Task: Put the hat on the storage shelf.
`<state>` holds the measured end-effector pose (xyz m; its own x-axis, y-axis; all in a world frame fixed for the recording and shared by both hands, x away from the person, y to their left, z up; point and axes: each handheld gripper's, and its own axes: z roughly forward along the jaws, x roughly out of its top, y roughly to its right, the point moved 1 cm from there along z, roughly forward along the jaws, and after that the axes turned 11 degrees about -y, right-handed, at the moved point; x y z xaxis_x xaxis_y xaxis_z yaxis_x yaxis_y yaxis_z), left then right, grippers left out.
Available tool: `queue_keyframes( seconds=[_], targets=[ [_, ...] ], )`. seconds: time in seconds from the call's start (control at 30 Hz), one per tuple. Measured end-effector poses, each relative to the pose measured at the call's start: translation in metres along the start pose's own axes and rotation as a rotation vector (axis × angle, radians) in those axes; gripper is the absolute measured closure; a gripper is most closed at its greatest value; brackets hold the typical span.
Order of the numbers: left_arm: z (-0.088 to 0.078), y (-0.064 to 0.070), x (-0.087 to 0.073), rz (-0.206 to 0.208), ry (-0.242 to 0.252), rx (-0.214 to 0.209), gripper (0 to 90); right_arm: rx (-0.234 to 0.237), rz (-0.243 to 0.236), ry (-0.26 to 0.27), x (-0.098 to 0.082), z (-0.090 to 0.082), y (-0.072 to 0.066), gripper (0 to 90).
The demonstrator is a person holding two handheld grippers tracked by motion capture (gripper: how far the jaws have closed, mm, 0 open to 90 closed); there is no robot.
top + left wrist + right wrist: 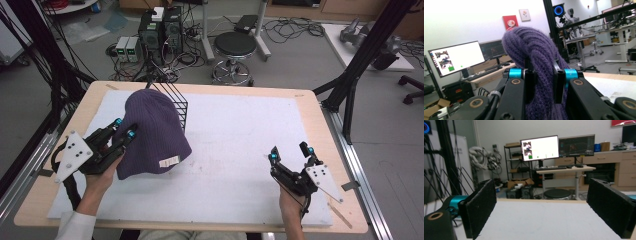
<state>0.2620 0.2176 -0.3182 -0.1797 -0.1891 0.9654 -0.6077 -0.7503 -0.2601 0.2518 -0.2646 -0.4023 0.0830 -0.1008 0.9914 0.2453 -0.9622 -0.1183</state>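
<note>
Jaws on the left gripper [124,128] are squeezed onto a fold of the purple knit beanie [152,132]; in the left gripper view the ribbed wool [536,57] bulges up between the 2 narrow black fingers [558,86]. Beanie sits at the left of the white mat [235,150], its top leaning on a black wire rack [176,102] behind it. Small white label [168,161] near the hem, print too small to read. Right gripper [290,152] rests over the mat's right side, well apart from the beanie, jaws spread wide with nothing between them. Beyond the table [306,93]: a stool [235,46], PC towers [161,29] and cables on the floor. Right gripper view also catches 2 monitors [539,147] on a desk.
</note>
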Motion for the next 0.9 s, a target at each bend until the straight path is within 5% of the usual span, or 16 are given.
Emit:
queue_keyframes(
  seconds=[0.13, 0.37, 0.63, 0.9],
  targets=[
    [0.005, 0.001, 0.004, -0.003, 0.017, -0.014, 78.0, 0.037, 0.023, 0.004, 0.007, 0.014, -0.005, 8.4],
    [0.014, 0.001, 0.005, -0.005, 0.007, -0.033, 78.0, 0.156, -0.028, 0.02, 0.02, 0.038, -0.022, 8.5],
    [0.024, 0.002, 0.012, -0.003, 0.029, -0.059, 78.0, 0.348, -0.077, -0.074, 0.034, 0.069, -0.05, 8.5],
    [0.032, 0.003, 0.021, 0.014, 0.058, -0.072, 78.0, 0.406, -0.111, -0.095, 0.038, 0.089, -0.075, 8.5]
  ],
)
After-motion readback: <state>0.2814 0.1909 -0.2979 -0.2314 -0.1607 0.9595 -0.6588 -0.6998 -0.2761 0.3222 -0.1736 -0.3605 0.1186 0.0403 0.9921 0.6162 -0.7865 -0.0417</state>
